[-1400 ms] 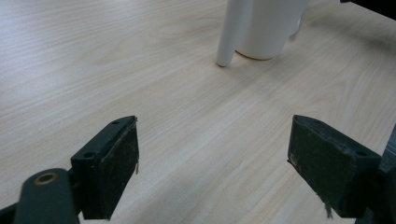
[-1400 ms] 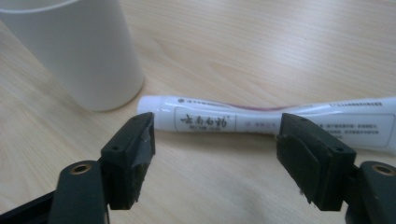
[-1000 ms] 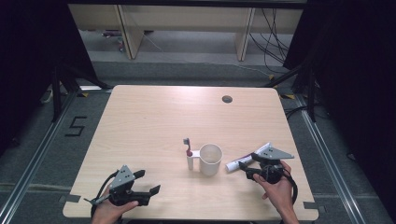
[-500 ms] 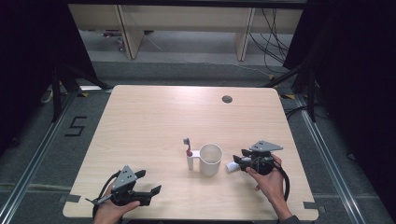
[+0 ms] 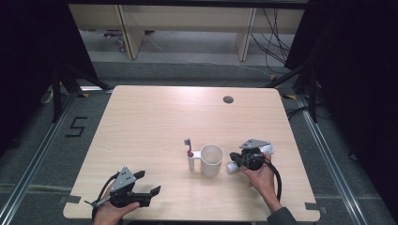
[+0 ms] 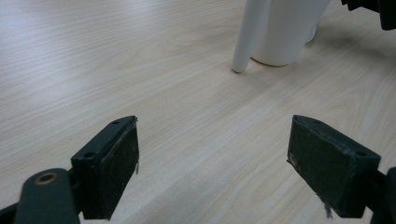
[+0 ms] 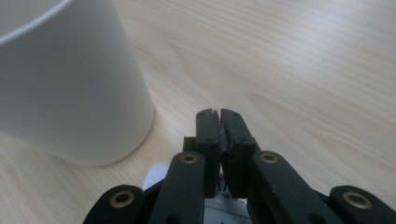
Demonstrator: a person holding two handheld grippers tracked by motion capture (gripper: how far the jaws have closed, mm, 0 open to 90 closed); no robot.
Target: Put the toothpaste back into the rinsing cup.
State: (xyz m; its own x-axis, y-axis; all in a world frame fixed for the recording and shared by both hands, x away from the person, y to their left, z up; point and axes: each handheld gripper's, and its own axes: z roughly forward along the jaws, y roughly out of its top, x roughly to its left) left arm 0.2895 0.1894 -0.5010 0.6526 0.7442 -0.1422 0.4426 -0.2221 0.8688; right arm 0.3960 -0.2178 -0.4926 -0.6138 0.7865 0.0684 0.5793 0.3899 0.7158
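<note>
A white mug (image 5: 211, 160) stands at the table's middle, and its base shows in the left gripper view (image 6: 285, 28). A white toothbrush (image 5: 189, 152) with a red and grey head stands upright against the mug's left side; its handle (image 6: 250, 32) touches the table. My right gripper (image 5: 234, 158) is shut just right of the mug (image 7: 65, 84), jaws pressed together (image 7: 215, 114) and nothing visible between them. A white tube (image 5: 232, 167) lies under it. My left gripper (image 5: 149, 183) rests open near the front edge, jaws wide apart (image 6: 215, 135) over bare wood.
The light wooden table (image 5: 155, 117) has a dark round grommet (image 5: 228, 99) at the back right. Cables trail from both grippers. Dark floor, metal rails and shelving legs surround the table.
The right gripper has moved left along the tube to just beside the mug. The left gripper has hardly shifted and stays open.
</note>
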